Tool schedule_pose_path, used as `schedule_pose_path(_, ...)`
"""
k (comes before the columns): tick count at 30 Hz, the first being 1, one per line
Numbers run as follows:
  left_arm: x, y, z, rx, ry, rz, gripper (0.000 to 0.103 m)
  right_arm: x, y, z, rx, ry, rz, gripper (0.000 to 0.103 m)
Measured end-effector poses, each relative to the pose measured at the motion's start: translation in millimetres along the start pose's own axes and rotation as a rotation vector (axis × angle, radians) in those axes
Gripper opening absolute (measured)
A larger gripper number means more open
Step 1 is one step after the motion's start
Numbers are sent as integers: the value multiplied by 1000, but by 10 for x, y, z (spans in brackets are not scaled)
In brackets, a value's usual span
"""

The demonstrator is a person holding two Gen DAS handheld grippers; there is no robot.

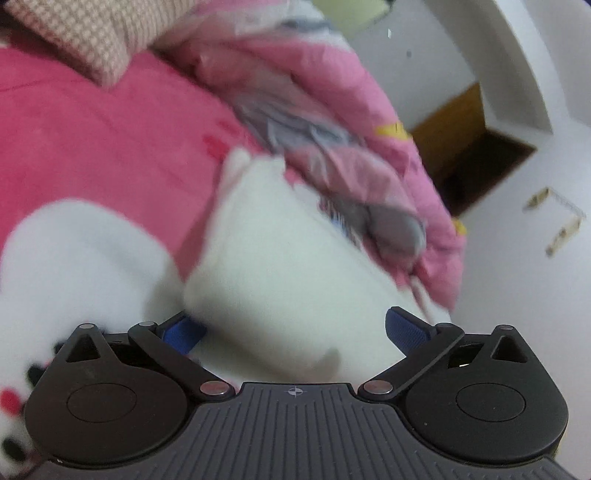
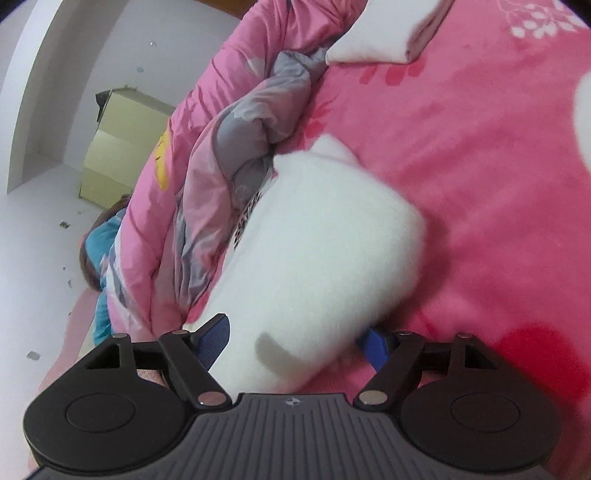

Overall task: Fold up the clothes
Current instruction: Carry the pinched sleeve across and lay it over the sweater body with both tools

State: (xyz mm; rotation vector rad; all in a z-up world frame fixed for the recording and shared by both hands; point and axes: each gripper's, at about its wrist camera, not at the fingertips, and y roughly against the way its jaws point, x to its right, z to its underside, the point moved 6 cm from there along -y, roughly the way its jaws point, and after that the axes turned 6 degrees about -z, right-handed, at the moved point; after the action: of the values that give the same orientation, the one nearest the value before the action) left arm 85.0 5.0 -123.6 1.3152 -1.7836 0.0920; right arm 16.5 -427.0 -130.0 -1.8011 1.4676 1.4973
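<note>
I see the folded white fabric garment lying on the pink bed sheet, against the crumpled pink-and-grey quilt. The left gripper stands with jaws spread wide, the garment's near end between its blue pads; contact is blurred. The right gripper is also spread, straddling the same garment. Only the right view shows a second folded white cloth at 12 o'clock and a pale yellow cabinet at 10 o'clock. Only the left view shows a checked beige pillow at 11 o'clock.
</note>
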Motion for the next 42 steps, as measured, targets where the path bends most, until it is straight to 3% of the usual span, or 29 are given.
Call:
schedule_pose_path(8,-40,-164,-150,109,24,-28,98,89,-285,-198,45,-48,-88,74)
schedule_pose_path(12,-78,-222,-215,112,42,-73,75,50,-459,-263,45,-25,-58,65)
schedule_pose_path(13,-84,-240,-228,109,42,-87,66,36,-506,-270,44,-1,-50,55)
schedule_pose_path(14,-88,-240,-236,102,34,-95,60,29,-545,-271,42,25,-44,39)
schedule_pose_path(15,-94,-236,-250,91,28,-96,46,31,-576,-271,41,46,-36,34)
schedule_pose_path(16,-100,-219,-262,82,26,-87,40,37,-580,-267,41,57,-32,30)
schedule_pose_path(19,-70,-144,-301,75,1,-73,30,-1,-523,-254,55,71,-48,26)
schedule_pose_path(22,17,-50,-327,81,-15,-52,27,-85,-445,-243,68,81,-67,25)
schedule_pose_path(32,78,630,-55,11,-43,-4,27,-118,189,11,4,57,-121,25)
schedule_pose_path(36,-122,913,176,-44,-66,-34,28,20,524,220,-50,12,-122,25)
schedule_pose_path(38,-252,1004,251,-53,-77,-49,33,106,566,246,-79,3,-73,32)
schedule_pose_path(39,-318,1044,263,-43,-80,-50,44,156,562,238,-92,1,-38,37)
schedule_pose_path(40,-379,1081,248,-40,-62,-56,62,194,560,228,-106,-3,-15,41)
schedule_pose_path(42,-483,1167,181,-28,-18,-54,76,194,580,194,-134,-9,-11,43)
